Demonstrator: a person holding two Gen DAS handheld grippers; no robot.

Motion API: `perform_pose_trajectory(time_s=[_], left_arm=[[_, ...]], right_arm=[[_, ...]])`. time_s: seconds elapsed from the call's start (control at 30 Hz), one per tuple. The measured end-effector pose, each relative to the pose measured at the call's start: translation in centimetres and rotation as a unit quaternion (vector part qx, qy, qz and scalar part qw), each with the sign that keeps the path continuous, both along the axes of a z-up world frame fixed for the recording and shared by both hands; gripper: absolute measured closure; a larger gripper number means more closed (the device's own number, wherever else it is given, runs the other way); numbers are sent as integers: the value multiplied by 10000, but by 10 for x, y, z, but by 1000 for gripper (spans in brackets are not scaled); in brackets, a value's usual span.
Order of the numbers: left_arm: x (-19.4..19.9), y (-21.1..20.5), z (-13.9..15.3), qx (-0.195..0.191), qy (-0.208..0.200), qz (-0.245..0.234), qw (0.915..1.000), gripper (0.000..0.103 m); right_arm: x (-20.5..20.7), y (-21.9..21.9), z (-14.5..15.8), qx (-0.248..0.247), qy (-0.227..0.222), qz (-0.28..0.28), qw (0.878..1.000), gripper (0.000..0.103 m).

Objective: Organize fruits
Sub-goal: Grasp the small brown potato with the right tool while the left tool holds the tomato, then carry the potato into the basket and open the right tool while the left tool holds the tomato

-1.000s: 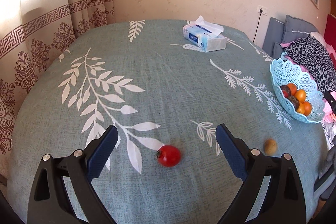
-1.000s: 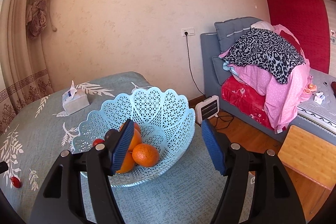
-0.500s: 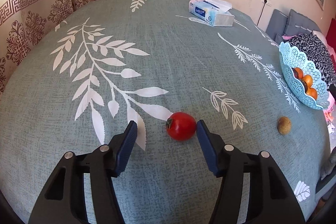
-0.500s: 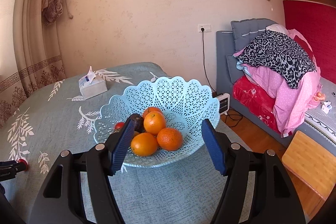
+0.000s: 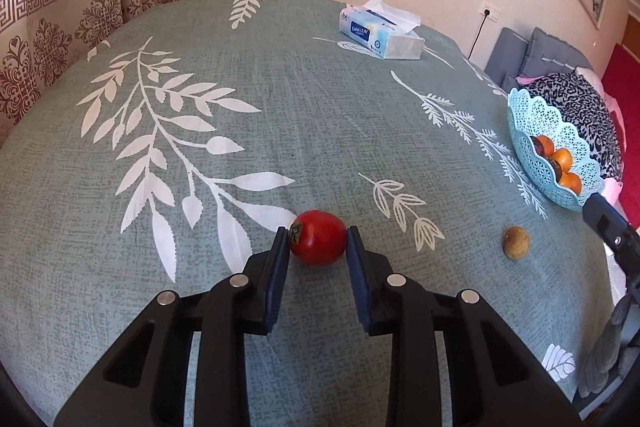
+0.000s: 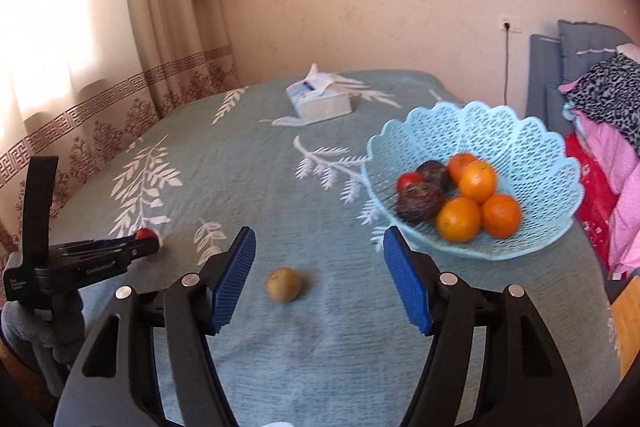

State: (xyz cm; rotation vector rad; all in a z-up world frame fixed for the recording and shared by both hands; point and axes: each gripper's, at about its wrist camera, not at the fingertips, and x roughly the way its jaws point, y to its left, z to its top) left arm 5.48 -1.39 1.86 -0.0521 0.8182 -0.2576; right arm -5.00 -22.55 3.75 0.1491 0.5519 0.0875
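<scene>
A small red fruit (image 5: 318, 243) with a dark stalk end rests on the teal leaf-print tablecloth (image 5: 280, 99). My left gripper (image 5: 317, 233) is shut on it, one blue pad pressing each side. From the right wrist view that gripper (image 6: 152, 247) shows at the left, with the red fruit (image 6: 145, 233) at its tip. A small round brown fruit (image 6: 283, 284) lies on the cloth just ahead of my right gripper (image 6: 319, 235), which is open, its pads clear of the fruit. The light blue lattice basket (image 6: 520, 131) holds oranges (image 6: 476, 181) and dark fruits.
A tissue box (image 5: 380, 33) stands at the far side of the table. The basket (image 5: 532, 115) sits near the table's right edge, the brown fruit (image 5: 516, 242) in front of it. Curtains hang on the left; a bed with piled clothes (image 6: 608, 95) lies to the right.
My left gripper's jaws have closed from wide open onto the red fruit. The right gripper has swung left, from facing the basket to facing the brown fruit.
</scene>
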Motion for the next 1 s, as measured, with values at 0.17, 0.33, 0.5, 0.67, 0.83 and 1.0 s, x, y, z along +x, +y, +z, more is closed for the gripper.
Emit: perform_pose_trajectory(time_s=[0.17,0.33,0.5,0.67,0.83,1.0], left_arm=[[-6,-3,6,86,-227,-11,9997,74],[-7,-1,6,11,-229,2,9997,74],[-7,1,6,-33,-227,-2,9997,74],[-8,-1,7,3,-250,0,9997,74],[-9,-3,8,80,-284,17,9996,74],[-9,-5,9,122,-294,13,9995,74]], right_arm=[[18,25,-14,34,567,521,9970,46],[40,30,-28,60,1063,587,9926,59],[56,26,-43,108,1512,536,9870,67],[54,26,-43,13,1499,518,9873,77],[49,21,-40,50,1429,500,9885,77],[39,12,-26,136,1183,386,9921,77]])
